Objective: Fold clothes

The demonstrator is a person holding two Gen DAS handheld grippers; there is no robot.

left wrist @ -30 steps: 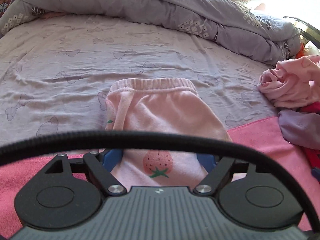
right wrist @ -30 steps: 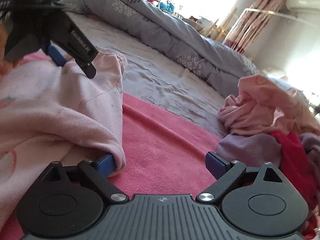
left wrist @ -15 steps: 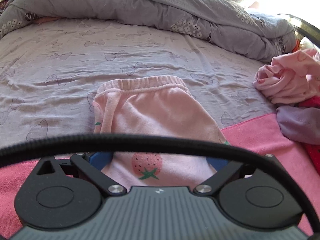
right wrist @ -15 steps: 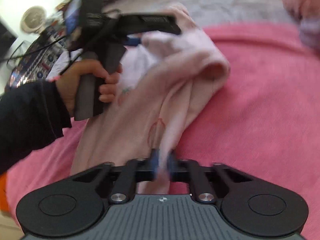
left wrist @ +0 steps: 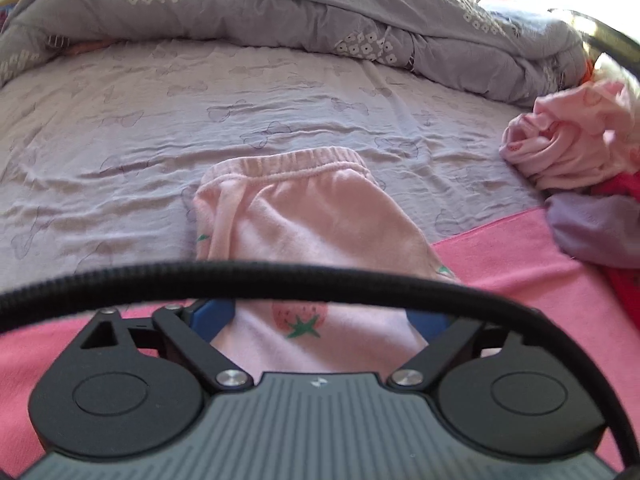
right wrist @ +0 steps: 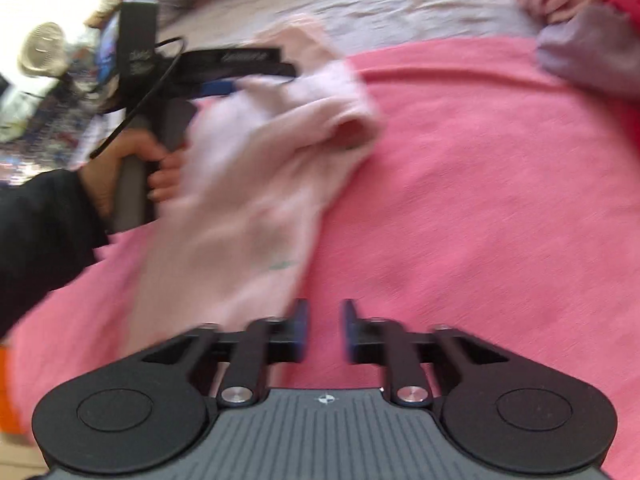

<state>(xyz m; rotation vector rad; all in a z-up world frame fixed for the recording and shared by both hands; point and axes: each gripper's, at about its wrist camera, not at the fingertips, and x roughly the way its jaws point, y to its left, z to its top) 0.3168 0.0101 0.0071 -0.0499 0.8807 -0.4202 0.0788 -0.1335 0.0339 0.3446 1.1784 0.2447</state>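
Pale pink pants (left wrist: 312, 220) with strawberry prints lie flat, waistband on the lavender sheet (left wrist: 120, 140), legs on a pink towel (left wrist: 520, 280). My left gripper (left wrist: 320, 316) stands wide over the lower part. Its jaws are closing a little, the fabric lies between the blue pads, and no squeeze shows. In the blurred right wrist view a hand (right wrist: 120, 168) holds that gripper over the pants (right wrist: 248, 184). My right gripper (right wrist: 324, 308) hovers over the towel (right wrist: 460, 200) with its jaws opening. Nothing is between them, and the pant leg ends just to their left.
A heap of crumpled clothes (left wrist: 568, 152), pink, purple and red, sits at the right on the bed. A bunched grey duvet (left wrist: 280, 12) runs along the far side. A dark sleeve (right wrist: 36, 232) enters from the left.
Half a second ago my right gripper was shut on the end of a pant leg; now it has let go and drawn back. The left gripper has barely shifted.
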